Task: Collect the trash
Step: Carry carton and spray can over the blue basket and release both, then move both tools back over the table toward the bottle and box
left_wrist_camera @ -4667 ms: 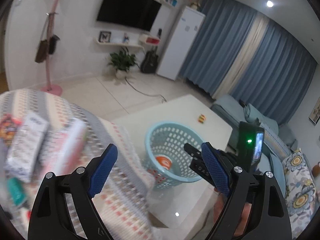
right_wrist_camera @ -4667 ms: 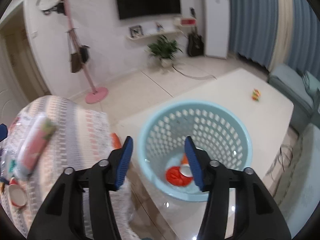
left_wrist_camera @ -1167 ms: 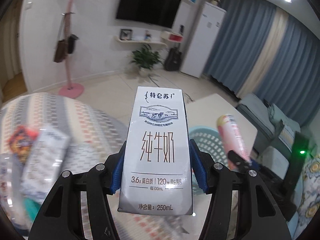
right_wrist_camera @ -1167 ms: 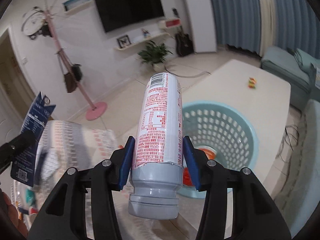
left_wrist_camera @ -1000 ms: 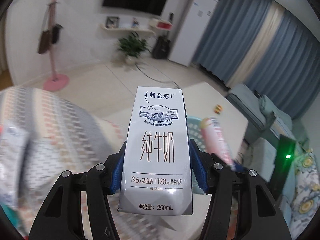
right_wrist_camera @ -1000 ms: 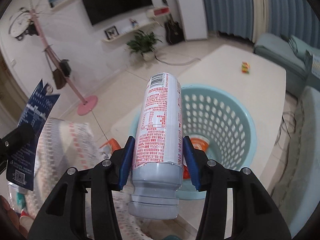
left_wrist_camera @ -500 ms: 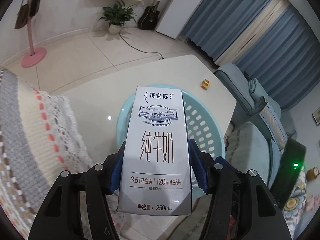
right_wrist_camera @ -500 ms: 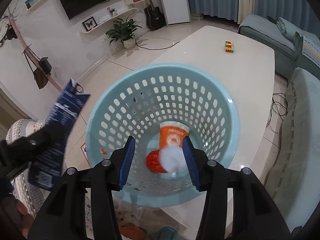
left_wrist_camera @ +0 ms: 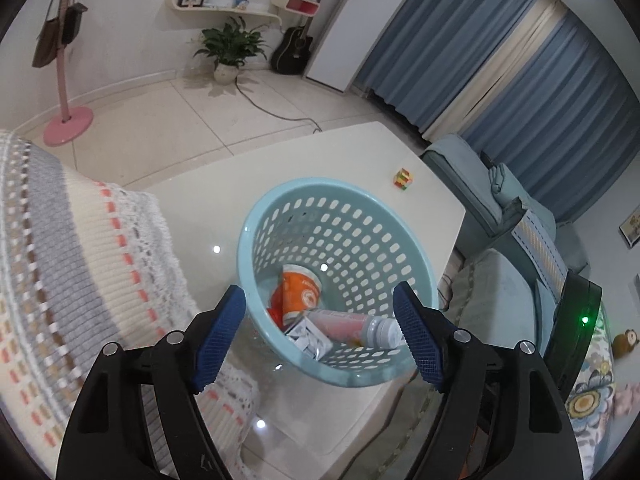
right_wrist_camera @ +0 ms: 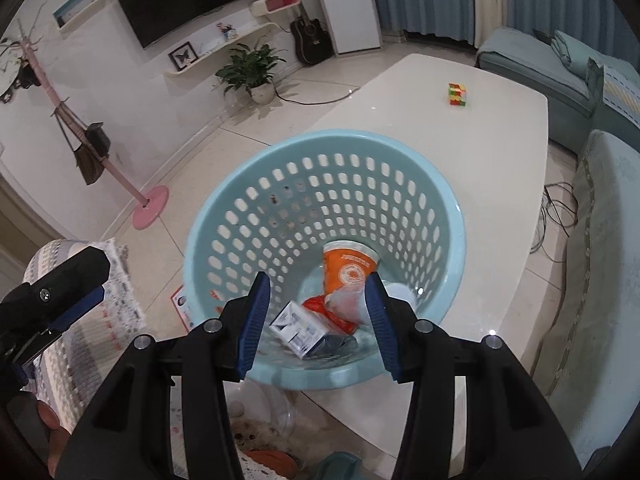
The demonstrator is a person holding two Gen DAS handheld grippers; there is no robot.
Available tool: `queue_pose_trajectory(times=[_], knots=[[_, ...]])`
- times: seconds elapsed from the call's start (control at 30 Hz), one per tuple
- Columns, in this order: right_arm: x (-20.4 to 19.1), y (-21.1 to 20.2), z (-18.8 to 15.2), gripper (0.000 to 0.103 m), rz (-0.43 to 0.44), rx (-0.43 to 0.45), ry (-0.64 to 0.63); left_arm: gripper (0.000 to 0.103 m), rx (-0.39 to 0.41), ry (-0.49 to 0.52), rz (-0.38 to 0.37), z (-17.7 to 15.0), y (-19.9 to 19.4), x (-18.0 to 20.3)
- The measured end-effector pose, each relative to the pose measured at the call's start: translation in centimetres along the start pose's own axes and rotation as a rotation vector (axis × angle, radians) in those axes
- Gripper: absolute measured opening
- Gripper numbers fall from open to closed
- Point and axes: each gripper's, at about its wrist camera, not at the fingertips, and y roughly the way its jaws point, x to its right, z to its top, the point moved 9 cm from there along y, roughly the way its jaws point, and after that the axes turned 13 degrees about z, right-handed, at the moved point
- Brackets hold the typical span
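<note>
Both the left tool (left_wrist_camera: 318, 334) and right tool (right_wrist_camera: 316, 320) are gaping apart, partly hiding the milk carton (right_wrist_camera: 298, 330) and bottle (left_wrist_camera: 352, 325) lying in the basket (right_wrist_camera: 256, 176).

Basket (left_wrist_camera: 276, 216) on table (left_wrist_camera: 352, 152), cup (left_wrist_camera: 300, 290), bottle (left_wrist_camera: 352, 326) and carton (left_wrist_camera: 308, 334) inside, cube (left_wrist_camera: 403, 179) behind

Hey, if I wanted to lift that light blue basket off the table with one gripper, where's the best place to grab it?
Grip the basket by its rim, coming from above: one finger inside, one outside. The near rim is closest, and the wall is too wide to span.
</note>
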Motion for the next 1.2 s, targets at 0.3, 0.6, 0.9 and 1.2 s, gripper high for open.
queue_pose_trajectory(times=[0.3, 0.6, 0.9, 1.2], knots=[[-4.5, -2.5, 0.1, 0.046, 0.045, 0.046, -0.082, 0.074, 0.115, -0.022, 0.004, 0.4, -6.5, -2.3], [-13.7, -5.8, -0.8, 0.057, 0.160, 0.090, -0.264, 0.075, 0.276, -0.067, 0.064, -0.6, -16.5, -8.5], [-25.3, -6.7, -5.3, 0.061, 0.314, 0.063, -0.467, 0.081, 0.404, -0.209, 0.253, -3.5, -25.7, -20.3], [-34.4, -3.3, -9.4, 0.070, 0.380, -0.043, -0.585, 0.081, 0.361, -0.380, 0.357, -6.5, -28.6, -31.6]])
